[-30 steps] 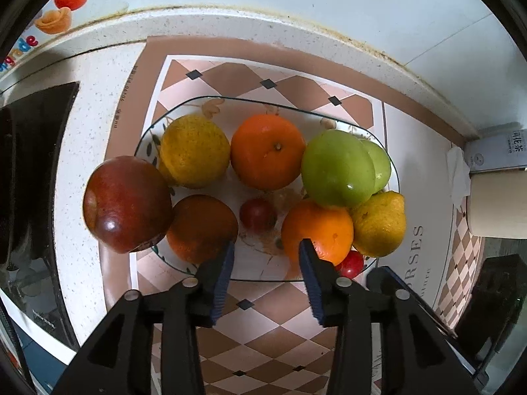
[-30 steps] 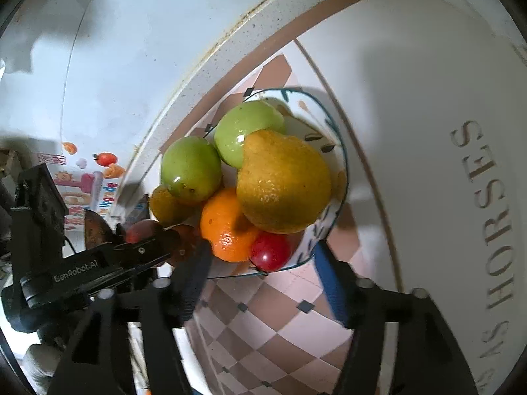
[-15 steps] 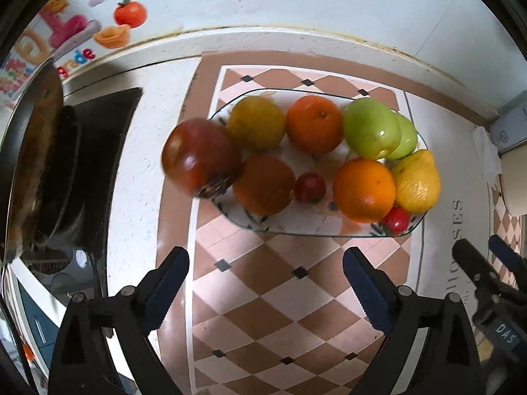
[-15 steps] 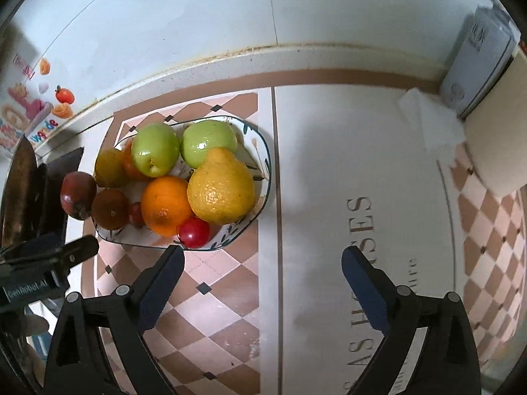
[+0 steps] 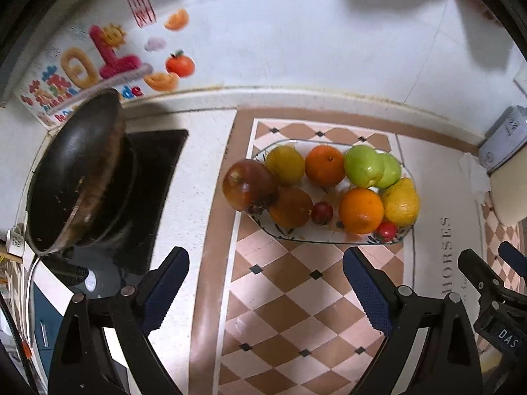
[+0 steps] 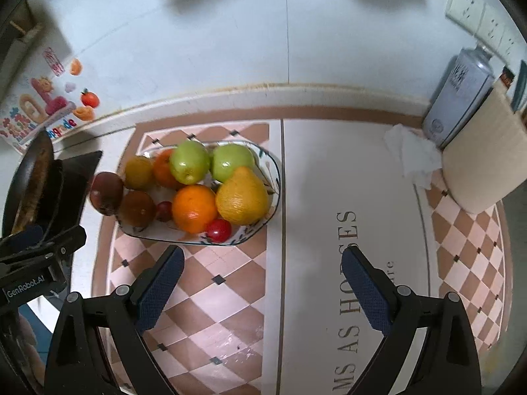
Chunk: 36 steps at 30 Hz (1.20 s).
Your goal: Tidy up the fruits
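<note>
The left black plastic two-finger gripper (image 5: 265, 284) carries 2 dark blue textured rubber pads (image 5: 367, 291) on angular black arms fixed with silver round screws. The right black plastic two-finger gripper (image 6: 262, 283) looks identical; white lettering reads "GenRobot.AI" and "DAS" on their bodies.

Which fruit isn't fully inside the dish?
The dark red apple at the dish's end nearest the stove. It overhangs the rim, while the other fruits sit inside.

mat (image 6: 349, 263): "AS HORSES" | left tongs (image 6: 33, 263): "GenRobot.AI" | right tongs (image 5: 504, 316): "DAS"
</note>
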Each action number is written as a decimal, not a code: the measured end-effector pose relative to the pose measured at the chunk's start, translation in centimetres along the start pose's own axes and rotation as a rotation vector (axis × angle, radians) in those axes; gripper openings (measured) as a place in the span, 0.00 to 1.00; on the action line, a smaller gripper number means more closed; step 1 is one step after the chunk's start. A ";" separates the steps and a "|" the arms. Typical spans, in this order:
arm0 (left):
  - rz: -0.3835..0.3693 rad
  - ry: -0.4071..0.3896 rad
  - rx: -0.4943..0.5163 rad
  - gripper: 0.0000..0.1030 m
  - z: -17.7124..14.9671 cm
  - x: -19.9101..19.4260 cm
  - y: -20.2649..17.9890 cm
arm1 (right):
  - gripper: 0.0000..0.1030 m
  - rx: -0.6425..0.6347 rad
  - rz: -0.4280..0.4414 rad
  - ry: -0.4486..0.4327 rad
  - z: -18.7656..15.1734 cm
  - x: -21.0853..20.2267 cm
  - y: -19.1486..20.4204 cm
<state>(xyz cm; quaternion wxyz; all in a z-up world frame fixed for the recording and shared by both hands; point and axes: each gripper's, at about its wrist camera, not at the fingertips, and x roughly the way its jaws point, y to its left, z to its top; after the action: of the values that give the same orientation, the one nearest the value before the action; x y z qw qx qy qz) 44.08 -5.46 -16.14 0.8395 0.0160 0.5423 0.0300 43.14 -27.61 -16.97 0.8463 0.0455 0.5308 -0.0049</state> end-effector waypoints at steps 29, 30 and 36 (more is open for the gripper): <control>-0.108 -0.356 0.061 0.93 -14.5 -23.0 3.1 | 0.98 -0.026 -0.032 -0.340 -15.3 -28.9 3.6; -0.111 -0.359 0.063 0.93 -14.8 -23.3 3.2 | 0.98 -0.024 -0.030 -0.342 -15.4 -29.1 3.7; -0.101 -0.375 0.068 0.93 -15.5 -23.7 3.1 | 0.98 -0.025 -0.018 -0.361 -16.1 -30.4 3.8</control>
<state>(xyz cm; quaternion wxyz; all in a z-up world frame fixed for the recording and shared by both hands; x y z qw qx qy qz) 20.12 -4.04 -0.74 0.9251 0.0227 0.3775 -0.0339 15.65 -23.72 3.63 0.9282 0.0286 0.3707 -0.0140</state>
